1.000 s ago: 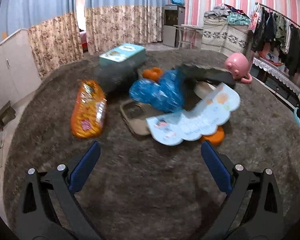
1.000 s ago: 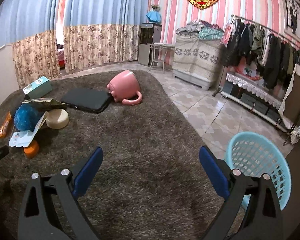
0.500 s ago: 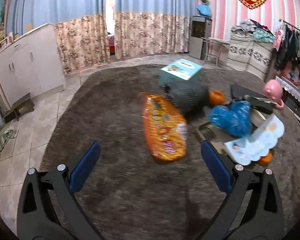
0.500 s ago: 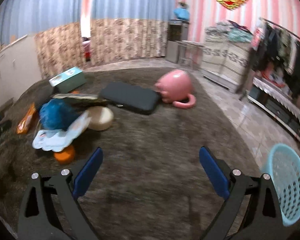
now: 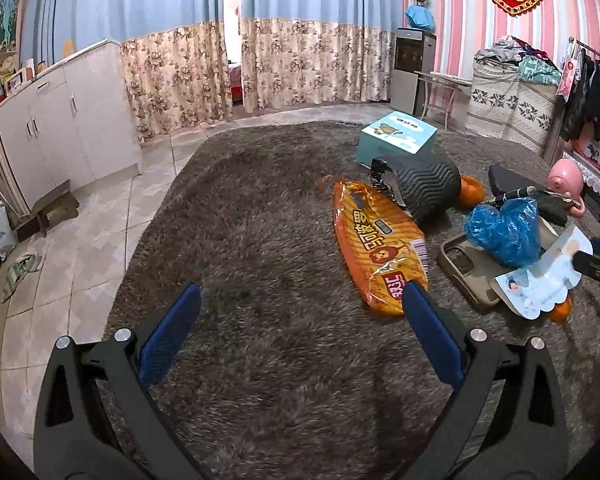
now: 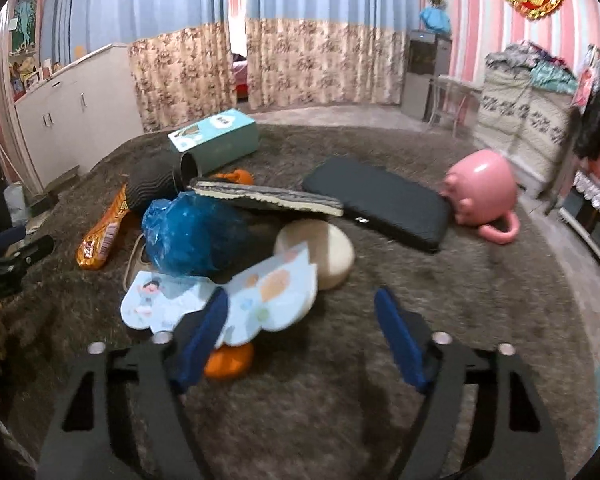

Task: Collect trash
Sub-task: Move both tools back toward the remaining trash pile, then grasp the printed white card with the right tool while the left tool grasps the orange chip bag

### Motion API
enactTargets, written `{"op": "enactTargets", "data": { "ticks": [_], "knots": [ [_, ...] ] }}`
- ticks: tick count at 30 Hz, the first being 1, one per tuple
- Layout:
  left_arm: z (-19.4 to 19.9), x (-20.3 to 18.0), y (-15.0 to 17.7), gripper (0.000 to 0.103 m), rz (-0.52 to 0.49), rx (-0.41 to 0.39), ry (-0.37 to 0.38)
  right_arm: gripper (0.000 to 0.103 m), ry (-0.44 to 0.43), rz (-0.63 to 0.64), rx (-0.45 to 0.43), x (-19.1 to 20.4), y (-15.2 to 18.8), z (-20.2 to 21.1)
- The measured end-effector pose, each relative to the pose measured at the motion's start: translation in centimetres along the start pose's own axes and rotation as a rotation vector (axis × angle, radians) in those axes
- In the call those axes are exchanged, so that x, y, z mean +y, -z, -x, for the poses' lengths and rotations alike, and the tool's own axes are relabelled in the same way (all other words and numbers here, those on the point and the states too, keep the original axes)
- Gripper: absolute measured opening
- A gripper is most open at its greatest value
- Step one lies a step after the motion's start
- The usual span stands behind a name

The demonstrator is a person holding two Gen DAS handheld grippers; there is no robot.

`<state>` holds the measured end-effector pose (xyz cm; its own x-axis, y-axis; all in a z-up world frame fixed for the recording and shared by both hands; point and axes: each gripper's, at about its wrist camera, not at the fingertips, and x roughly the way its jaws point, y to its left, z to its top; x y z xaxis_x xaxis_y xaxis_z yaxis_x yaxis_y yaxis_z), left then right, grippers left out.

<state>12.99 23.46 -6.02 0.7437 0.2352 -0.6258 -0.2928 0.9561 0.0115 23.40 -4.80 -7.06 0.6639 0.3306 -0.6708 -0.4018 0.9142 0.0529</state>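
Over the grey rug, your left gripper hangs spread and empty beside the orange snack bag; your right gripper is closing beside the cloud-shaped card, gripping nothing.

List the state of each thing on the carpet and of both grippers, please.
Pink mug: tipped on its side.
Orange snack bag: lying flat, looks sealed.
Blue plastic bag: crumpled, on the pile.
Teal box: closed.
Black ribbed cup: on its side.
Cloud-shaped card: bent.
Left gripper: open, empty.
Right gripper: closing, nothing clamped.
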Motion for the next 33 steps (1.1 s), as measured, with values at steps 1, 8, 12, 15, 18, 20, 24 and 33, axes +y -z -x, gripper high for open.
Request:
{"op": "enactTargets", "data": {
  "ticks": [1, 8, 12, 15, 18, 20, 24, 33],
  "knots": [
    [-0.1, 0.0, 0.0, 0.097, 0.004, 0.004, 0.001, 0.052, -0.022, -0.007, 0.015, 0.1, 0.0, -0.5],
    [-1.3, -1.3, -0.6, 0.097, 0.012, 0.039, 0.06, 0.017, -0.07, 0.036, -0.06, 0.7, 0.2, 1.0],
    [-3.3, -3.1, -1.0, 0.083, 0.019, 0.116, 0.132, 0.009, -0.062, 0.014, -0.087, -0.3, 0.2, 2.9],
    [-4.8, -4.3, -1.1, 0.076, 0.034, 0.151, 0.161, 0.007, -0.019, 0.032, -0.093, -1.4, 0.4, 4.9],
    [-5.8, -5.5, -1.2, 0.063, 0.023, 0.171, 0.146, 0.007, 0.03, 0.018, -0.085, -3.2, 0.8, 6.7],
    [-6.6, -6.4, -1.2, 0.054, -0.004, 0.178, 0.121, 0.007, 0.061, -0.001, -0.079, -4.5, 1.4, 8.0],
    [-6.3, -6.5, -1.4, 0.033, -0.011, 0.161, 0.112, 0.005, 0.107, -0.073, -0.072, -8.2, 2.7, 10.3],
    [-0.8, -7.9, -1.7, 0.007, -0.157, 0.016, 0.055, 0.005, 0.143, -0.204, -0.123, -13.7, 5.1, 12.7]
  ]
}}
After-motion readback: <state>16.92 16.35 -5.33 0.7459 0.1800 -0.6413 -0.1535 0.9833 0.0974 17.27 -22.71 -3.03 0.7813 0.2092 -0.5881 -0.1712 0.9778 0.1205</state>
